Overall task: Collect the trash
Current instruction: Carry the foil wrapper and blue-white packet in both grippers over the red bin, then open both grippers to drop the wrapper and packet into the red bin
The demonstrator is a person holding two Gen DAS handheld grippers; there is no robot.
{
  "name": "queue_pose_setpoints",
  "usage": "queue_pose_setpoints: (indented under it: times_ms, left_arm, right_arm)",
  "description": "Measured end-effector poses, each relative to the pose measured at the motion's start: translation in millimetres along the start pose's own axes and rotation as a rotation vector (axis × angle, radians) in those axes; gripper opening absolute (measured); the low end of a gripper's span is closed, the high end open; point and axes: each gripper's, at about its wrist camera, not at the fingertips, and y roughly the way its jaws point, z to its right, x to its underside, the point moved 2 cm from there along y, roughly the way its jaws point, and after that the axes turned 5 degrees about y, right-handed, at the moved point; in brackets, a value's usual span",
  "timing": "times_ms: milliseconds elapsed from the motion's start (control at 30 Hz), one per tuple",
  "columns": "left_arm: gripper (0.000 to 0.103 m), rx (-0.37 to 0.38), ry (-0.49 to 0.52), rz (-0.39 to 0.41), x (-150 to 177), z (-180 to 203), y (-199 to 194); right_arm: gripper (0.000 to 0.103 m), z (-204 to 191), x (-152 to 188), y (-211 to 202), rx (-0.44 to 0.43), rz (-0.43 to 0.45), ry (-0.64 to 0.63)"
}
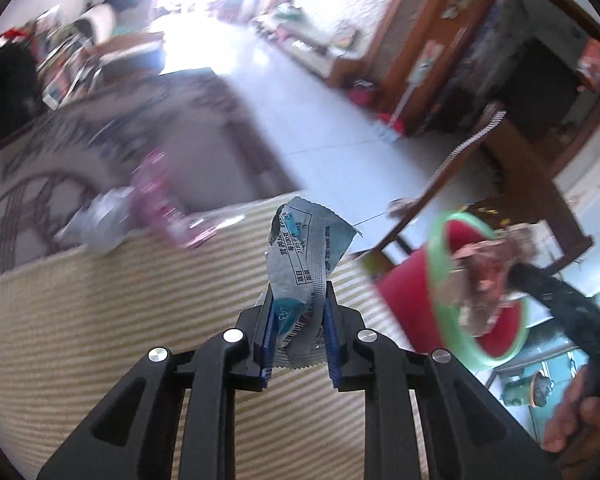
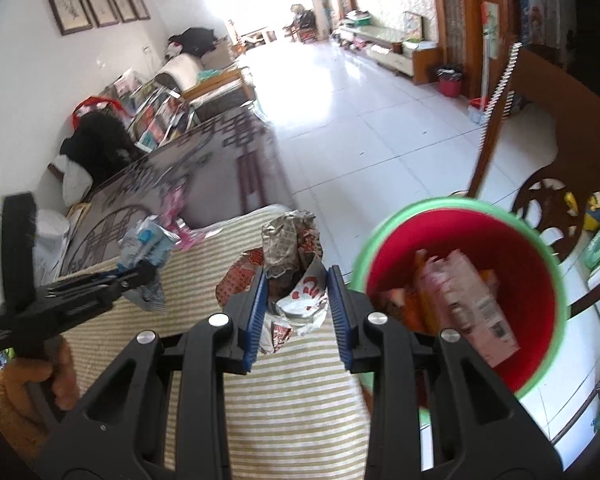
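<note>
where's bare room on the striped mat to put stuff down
The striped mat is bare from the claws back to the near edge. It is crowded at its far edge, where a pink wrapper and silvery wrapper lie, and the red bin borders its right.

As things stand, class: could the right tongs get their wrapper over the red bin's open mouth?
Probably yes. The right tongs, shut on the crumpled wrapper, sit beside the red bin; its mouth faces up, partly filled, nothing between them.

Both wrist views tilt downward, close, sharing the red bin (image 1: 404, 300) (image 2: 532, 264).
</note>
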Motion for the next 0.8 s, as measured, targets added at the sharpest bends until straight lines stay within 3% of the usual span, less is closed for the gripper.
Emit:
queue_pose_setpoints:
  times_ms: [133,400,700,767,800]
  left_arm:
    - [0.018,0.081,0.038,0.019,-17.7,46.0,1.2]
    - [0.018,0.170,0.153,0.002,-36.7,132.6,20.4]
    - [0.019,0.240,0.248,-0.030,-39.6,185.8,42.0]
    - [0.023,0.243,0.257,-0.038,-39.4,188.8,45.4]
    - [0.041,0.237,0.258,-0.042,-38.4,188.9,46.7]
  right_arm:
    - [0.030,37.2,-8.3,-9.8,0.048,0.023,0.039]
    - [0.030,106.9,-13.3,-26.7,0.141,0.044,0.120]
    - [0.030,139.9,-3.3,-34.9,0.195,0.028,0.168]
    - [0.030,141.3,-1.7,-33.4,0.199,0.020,0.168]
    - [0.036,140.5,-0.5,-30.6,0.203,0.008,0.164]
